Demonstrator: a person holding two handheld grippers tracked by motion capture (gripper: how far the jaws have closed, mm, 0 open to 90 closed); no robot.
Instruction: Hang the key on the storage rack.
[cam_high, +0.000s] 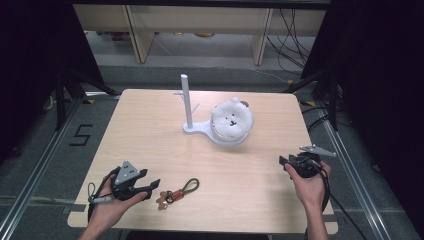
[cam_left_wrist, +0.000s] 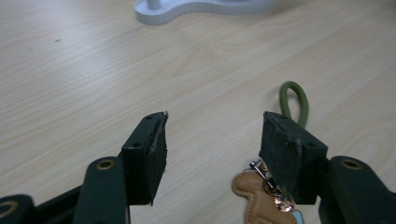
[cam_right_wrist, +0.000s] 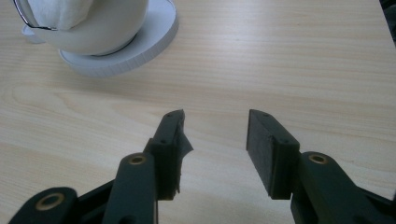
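Keychain (cam_high: 176, 193) with an olive cord loop, red middle and tan leather tag lies on the surface (cam_high: 150, 130), just beside the left claw (cam_high: 150, 186), which is released. The left gripper view shows its metal clasp. The right claw (cam_high: 287, 161) is released, empty.

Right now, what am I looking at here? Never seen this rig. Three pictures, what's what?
No robot: a person holds a two-fingered tool in each hand. The high view looks down on a wooden table; the other two come from cameras riding on each tool, looking along its black fingers.

On the table: a white stand with a peg post, a fluffy white plush on its round base, and a keychain with a green loop and a tan leather tag.

The left gripper is open beside the keychain, holding nothing. The right gripper is open and empty too.
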